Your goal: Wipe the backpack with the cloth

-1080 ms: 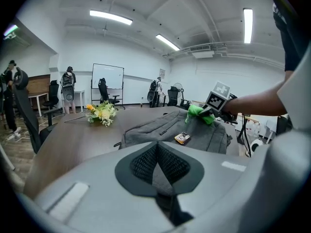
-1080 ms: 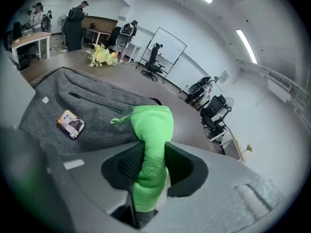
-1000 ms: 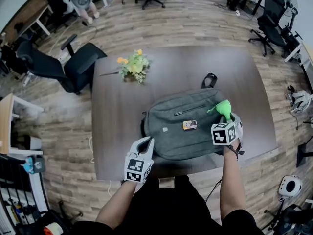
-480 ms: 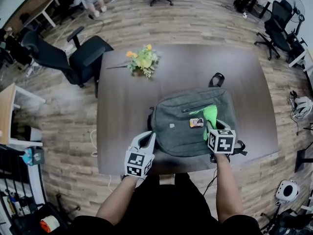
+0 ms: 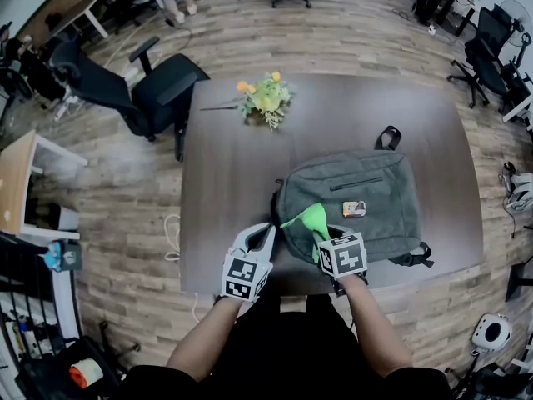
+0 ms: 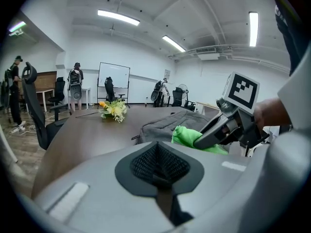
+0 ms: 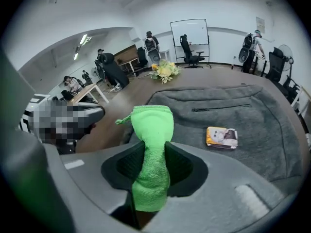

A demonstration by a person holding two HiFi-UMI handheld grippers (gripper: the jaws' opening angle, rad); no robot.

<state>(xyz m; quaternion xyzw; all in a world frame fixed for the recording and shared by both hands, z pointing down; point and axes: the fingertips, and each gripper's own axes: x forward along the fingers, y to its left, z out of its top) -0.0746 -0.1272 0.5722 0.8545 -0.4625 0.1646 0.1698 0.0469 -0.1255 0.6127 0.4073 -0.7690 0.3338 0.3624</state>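
Between right claw (image 7: 150, 178) jaws, bunched green cloth (image 7: 151, 144)

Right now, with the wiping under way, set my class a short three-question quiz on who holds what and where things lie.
1. Which gripper holds the green cloth?
2. True or false: the left gripper is shut with nothing in it.
3. The small picture card lies: A, on the backpack; B, on the table by the flowers; C, in the left gripper.
Key: 1, the right gripper; 2, true; 3, A.
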